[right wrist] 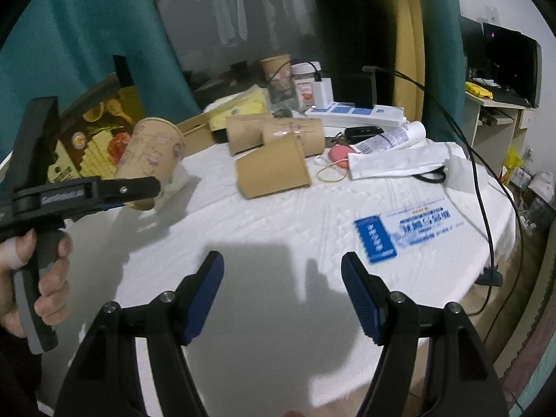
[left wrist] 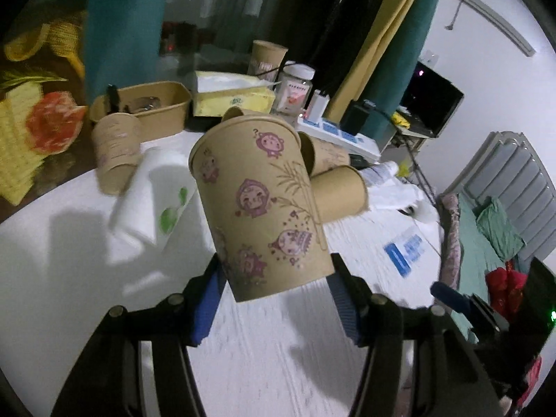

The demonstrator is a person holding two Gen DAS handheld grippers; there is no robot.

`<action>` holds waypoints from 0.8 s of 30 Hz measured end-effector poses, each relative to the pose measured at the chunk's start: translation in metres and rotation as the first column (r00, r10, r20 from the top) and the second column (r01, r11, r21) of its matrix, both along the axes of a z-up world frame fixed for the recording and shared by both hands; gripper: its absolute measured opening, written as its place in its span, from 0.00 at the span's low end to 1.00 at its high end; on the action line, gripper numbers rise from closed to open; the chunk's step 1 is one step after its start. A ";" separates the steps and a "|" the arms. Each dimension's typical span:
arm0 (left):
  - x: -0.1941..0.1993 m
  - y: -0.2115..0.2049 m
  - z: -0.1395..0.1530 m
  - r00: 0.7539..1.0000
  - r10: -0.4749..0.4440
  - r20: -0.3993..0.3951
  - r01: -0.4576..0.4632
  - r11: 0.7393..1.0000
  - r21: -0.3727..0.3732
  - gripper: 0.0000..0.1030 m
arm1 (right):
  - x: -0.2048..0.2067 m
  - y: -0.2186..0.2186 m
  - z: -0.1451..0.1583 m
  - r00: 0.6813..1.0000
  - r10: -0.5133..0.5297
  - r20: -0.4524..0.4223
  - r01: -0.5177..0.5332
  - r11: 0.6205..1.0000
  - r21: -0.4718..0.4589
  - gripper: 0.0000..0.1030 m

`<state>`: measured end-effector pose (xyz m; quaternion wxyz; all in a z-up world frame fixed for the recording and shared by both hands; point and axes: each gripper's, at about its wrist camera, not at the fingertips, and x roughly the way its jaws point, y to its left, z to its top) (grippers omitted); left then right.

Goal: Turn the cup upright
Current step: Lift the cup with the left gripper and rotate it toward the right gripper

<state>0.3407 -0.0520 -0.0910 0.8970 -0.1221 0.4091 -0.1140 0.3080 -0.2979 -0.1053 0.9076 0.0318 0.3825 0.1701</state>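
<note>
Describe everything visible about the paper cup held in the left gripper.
The paper cup is brown kraft-looking paper printed with purple cartoon faces and a fine bamboo sketch. It is held off the white table, tilted, wide rolled rim up and away, narrower base toward the camera. The left gripper clamps its lower wall between blue pads. The right wrist view shows it leaning, beside white tissue; whether they touch is unclear.

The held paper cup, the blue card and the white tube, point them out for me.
held paper cup (left wrist: 260, 208): left wrist view, printed side wall.
blue card (right wrist: 375, 241): right wrist view, blue face.
white tube (right wrist: 391, 138): right wrist view, labelled body.
</note>
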 end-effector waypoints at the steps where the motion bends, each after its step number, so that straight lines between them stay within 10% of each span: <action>1: -0.013 0.002 0.003 1.000 -0.004 0.009 0.004 1.000 0.002 0.57 | -0.008 0.003 0.003 1.000 0.004 0.004 -0.004 1.000 -0.002 0.66; 15: -0.184 0.040 -0.016 0.997 -0.038 -0.061 0.034 0.997 -0.062 0.57 | -0.121 0.053 0.017 0.997 0.075 -0.005 -0.075 0.997 -0.002 0.66; 24: -0.212 0.060 -0.057 0.979 0.024 -0.204 -0.054 0.988 -0.142 0.57 | -0.149 0.064 0.003 0.994 0.094 -0.058 -0.095 0.995 -0.011 0.66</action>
